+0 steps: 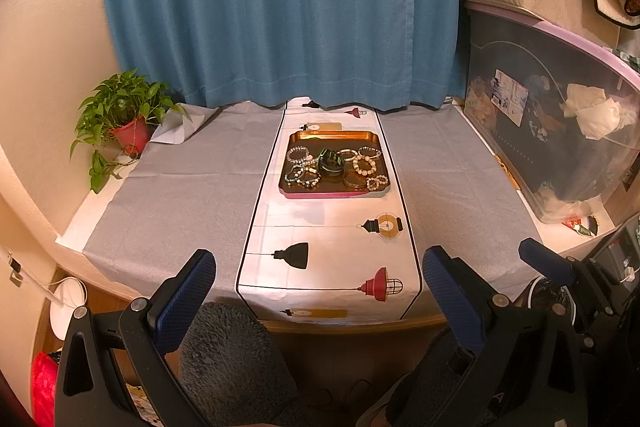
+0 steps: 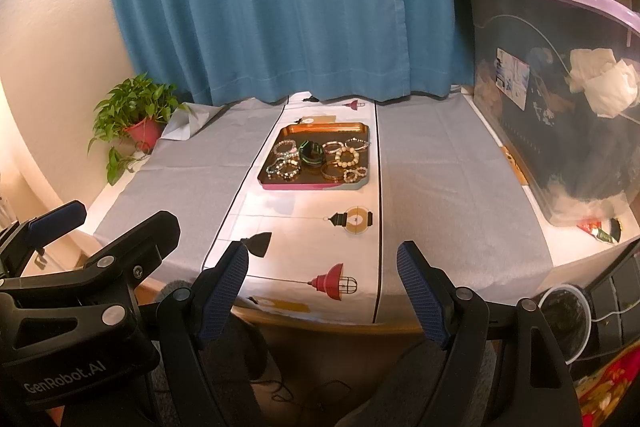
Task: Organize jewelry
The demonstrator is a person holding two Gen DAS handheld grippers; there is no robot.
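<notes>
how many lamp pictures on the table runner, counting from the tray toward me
4: yellow-bulb lantern nearest the tray, black shade, red caged lamp, then a yellow one at the table's edge, partly hidden.

Your tray [image 1: 370,138]: glossy metal, copper-toned inside, pink rim. Its bracelets [image 1: 365,165]: smooth round beads, one plain shiny gold bangle [image 1: 354,181]. Your table runner [image 1: 320,239]: smooth, slightly sheeny sheet with printed lamps. Grey table cover [image 1: 180,187]: matt, creased cloth. Curtain [image 1: 280,7]: matt blue fabric. Storage bin [image 1: 560,131]: clear glossy plastic. Your finger pads [image 1: 188,301]: blue, textured; frames matt black plastic.
</notes>
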